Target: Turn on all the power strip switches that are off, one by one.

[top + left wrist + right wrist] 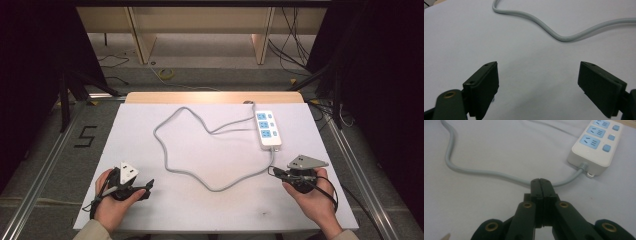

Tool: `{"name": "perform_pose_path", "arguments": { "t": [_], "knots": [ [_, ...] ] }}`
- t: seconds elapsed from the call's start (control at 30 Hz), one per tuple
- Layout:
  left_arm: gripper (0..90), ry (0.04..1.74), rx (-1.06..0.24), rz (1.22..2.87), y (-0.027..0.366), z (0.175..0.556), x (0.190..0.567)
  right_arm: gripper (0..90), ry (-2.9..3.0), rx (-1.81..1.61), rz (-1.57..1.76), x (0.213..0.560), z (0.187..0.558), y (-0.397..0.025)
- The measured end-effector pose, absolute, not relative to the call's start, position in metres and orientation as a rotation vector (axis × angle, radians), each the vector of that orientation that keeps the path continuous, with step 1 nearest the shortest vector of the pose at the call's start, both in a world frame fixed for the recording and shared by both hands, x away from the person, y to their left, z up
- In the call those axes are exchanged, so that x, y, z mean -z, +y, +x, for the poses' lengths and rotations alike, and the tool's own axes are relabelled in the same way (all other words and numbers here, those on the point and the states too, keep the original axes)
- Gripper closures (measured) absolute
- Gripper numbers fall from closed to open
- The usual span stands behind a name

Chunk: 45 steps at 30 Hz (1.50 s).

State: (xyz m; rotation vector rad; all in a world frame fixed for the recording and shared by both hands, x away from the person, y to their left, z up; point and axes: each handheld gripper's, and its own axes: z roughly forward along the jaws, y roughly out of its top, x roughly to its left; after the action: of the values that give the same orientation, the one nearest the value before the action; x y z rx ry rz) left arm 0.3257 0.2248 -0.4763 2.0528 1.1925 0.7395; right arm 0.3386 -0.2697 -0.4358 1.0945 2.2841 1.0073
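A white power strip (268,129) with blue sockets lies at the table's far right, also close ahead in the right gripper view (596,142). Its grey cable (216,190) leaves the strip's near end and loops widely across the middle of the white table (210,210). My right gripper (272,171) is shut with nothing in it, its tip (543,181) just short of the cable (486,173) below the strip. Near the front left, my left gripper (146,189) is open, the jaws wide apart (539,72) over bare table, with a bend of cable (564,38) farther ahead.
A wooden strip (215,97) edges the table's far side. Metal rails (45,165) run along both sides, with a "5" mark (85,136) on the floor at left. Loose cables (295,50) and wooden furniture legs (142,45) stand on the floor beyond.
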Motion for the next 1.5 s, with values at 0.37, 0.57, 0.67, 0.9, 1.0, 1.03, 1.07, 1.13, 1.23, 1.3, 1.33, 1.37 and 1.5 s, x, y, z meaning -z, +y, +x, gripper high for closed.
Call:
{"name": "perform_pose_path", "arguments": {
  "t": [0.37, 0.57, 0.67, 0.9, 1.0, 1.03, 1.07, 1.13, 1.23, 1.3, 1.33, 1.37, 1.5],
  "knots": [
    [17.0, 1.189, -0.753, 2.059, 0.224, 0.327, 0.477, 90.0, 2.269, -0.94, 1.191, 0.422, 0.362, -0.266],
    [17.0, 1.185, -0.759, 2.053, 0.224, 0.326, 0.476, 90.0, 2.263, -0.91, 1.228, 0.42, 0.373, -0.269],
    [17.0, 1.188, -0.753, 2.053, 0.224, 0.326, 0.476, 90.0, 2.262, -0.897, 1.244, 0.42, 0.379, -0.27],
    [17.0, 1.188, -0.742, 2.064, 0.224, 0.327, 0.478, 90.0, 2.271, -0.838, 1.251, 0.42, 0.394, -0.269],
    [17.0, 1.192, -0.743, 2.057, 0.223, 0.328, 0.478, 90.0, 2.274, -0.821, 1.255, 0.419, 0.4, -0.268],
    [17.0, 1.191, -0.743, 2.057, 0.223, 0.328, 0.478, 90.0, 2.275, -0.815, 1.253, 0.419, 0.401, -0.268],
    [16.9, 1.189, -0.741, 2.063, 0.223, 0.327, 0.478, 90.0, 2.276, -0.811, 1.255, 0.419, 0.403, -0.268],
    [16.9, 1.188, -0.739, 2.063, 0.224, 0.327, 0.478, 90.0, 2.276, -0.802, 1.257, 0.418, 0.406, -0.268],
    [16.8, 1.183, -0.73, 2.065, 0.224, 0.327, 0.478, 90.0, 2.273, -0.794, 1.262, 0.416, 0.411, -0.268],
    [16.8, 1.18, -0.729, 2.065, 0.223, 0.326, 0.478, 90.0, 2.272, -0.784, 1.264, 0.414, 0.414, -0.268],
    [16.7, 1.178, -0.729, 2.065, 0.222, 0.326, 0.477, 90.0, 2.271, -0.779, 1.267, 0.413, 0.415, -0.268],
    [16.7, 1.177, -0.73, 2.066, 0.222, 0.326, 0.477, 90.0, 2.272, -0.773, 1.267, 0.413, 0.417, -0.268],
    [16.7, 1.18, -0.73, 2.063, 0.222, 0.326, 0.478, 90.0, 2.272, -0.761, 1.275, 0.411, 0.422, -0.268]
  ]
}}
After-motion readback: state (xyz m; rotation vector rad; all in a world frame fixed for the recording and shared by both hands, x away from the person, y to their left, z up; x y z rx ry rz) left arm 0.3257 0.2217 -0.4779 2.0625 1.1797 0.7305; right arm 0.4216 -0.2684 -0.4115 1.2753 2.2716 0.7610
